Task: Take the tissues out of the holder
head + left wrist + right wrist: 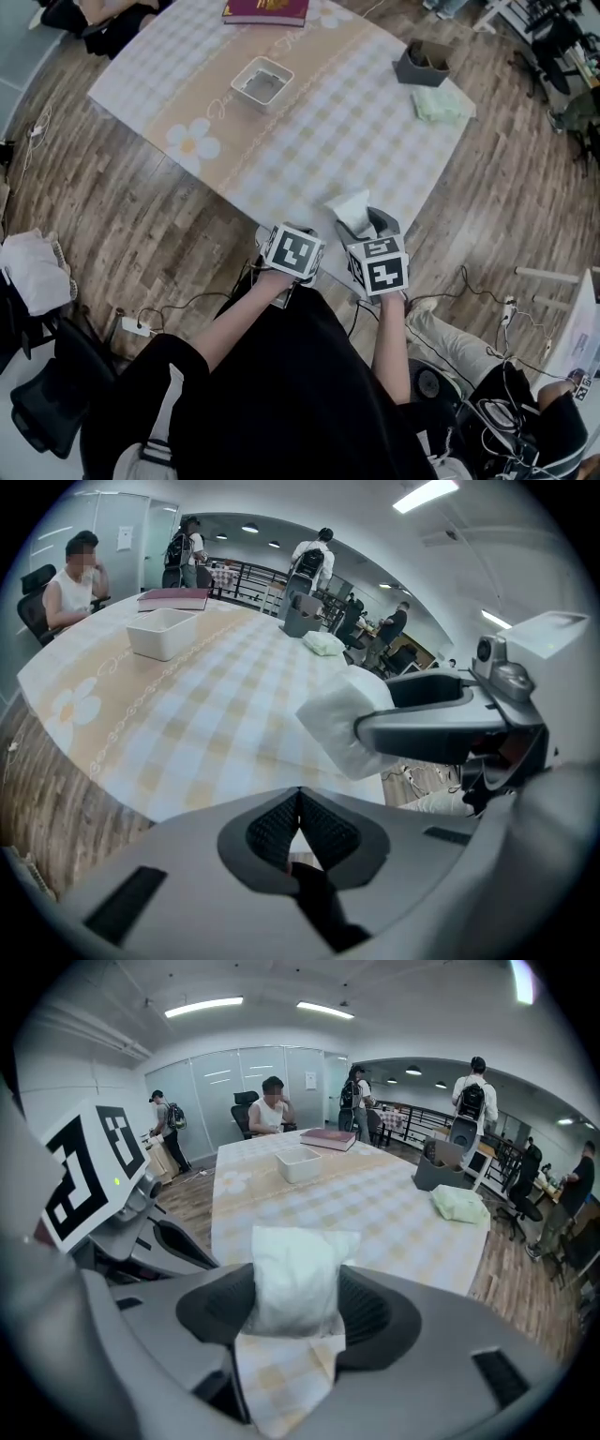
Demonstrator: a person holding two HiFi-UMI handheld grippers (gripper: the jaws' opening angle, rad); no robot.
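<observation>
Two tongs hang side by side at the near edge of the desk (pixel 309 150), close to the operator's body.

Left tongs (pixel 298 803): pads together, nothing between them. They appear idle, standing clear of the working side.

Right tongs (pixel 295 1290): closed across the middle of a white tissue packet (pixel 298 1255). The packet stands upright between the pads and bulges above them. The grip is square and central, judged adequate to carry soft stock without slip.

Mid-desk, left: a white tray (pixel 262 82), well apart from the other items; contents not discernible.

Far right corner: the grey holder (pixel 422 66). Something appears to remain inside, so extraction is judged incomplete. Just beside it, on its near side, a pale green packet (pixel 441 103) lies flat on the desk, which suggests this is the set-down spot for removed stock.

Far edge: a dark red book (pixel 265 10), not involved.
</observation>
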